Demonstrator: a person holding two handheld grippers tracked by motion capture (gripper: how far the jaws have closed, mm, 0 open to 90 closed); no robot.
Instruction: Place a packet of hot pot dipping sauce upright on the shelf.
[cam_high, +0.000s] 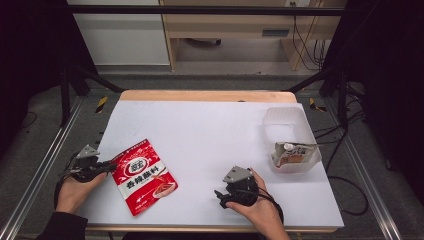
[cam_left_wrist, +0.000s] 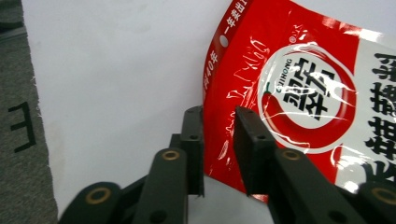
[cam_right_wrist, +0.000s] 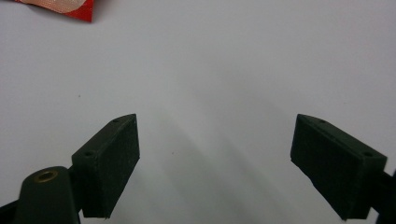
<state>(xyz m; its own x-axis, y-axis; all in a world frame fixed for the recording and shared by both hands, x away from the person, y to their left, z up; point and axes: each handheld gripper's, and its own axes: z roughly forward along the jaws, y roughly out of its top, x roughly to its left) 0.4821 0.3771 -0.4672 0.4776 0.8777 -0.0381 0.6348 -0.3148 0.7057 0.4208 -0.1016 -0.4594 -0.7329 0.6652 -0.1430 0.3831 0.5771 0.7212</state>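
One white table (cam_high: 210, 130) on grey floor, wooden furniture behind, a clear tub (cam_high: 290, 131) at far right. Left gripper (cam_left_wrist: 218, 122) pinching the near-left edge of the red sauce packet (cam_left_wrist: 299, 84); right gripper (cam_right_wrist: 215, 154) spread wide over bare white. Up close, the packet's hang hole and chilli logo; from above, both hands at the near edge.

- A lab, by the look of it, rigged for recording.
- White table (cam_high: 210, 130) with a wooden edge, ringed by a black metal frame (cam_high: 200, 10) with slanted struts.
- Dark curtains (cam_high: 30, 50) hang on both sides, closing the bench off.
- Grey carpet floor (cam_high: 45, 125), with yellow-black tape marks (cam_high: 101, 104) by the table's far corners.
- Cables (cam_high: 305, 45) trail down the back right and loop across the floor beside the table.
- Behind, a plain wooden desk (cam_high: 240, 25) and a white cabinet (cam_high: 120, 40): office furniture, nothing homely.
- A person sits at the near edge, a handheld gripper (cam_high: 235, 192) trailing its cable on the table.
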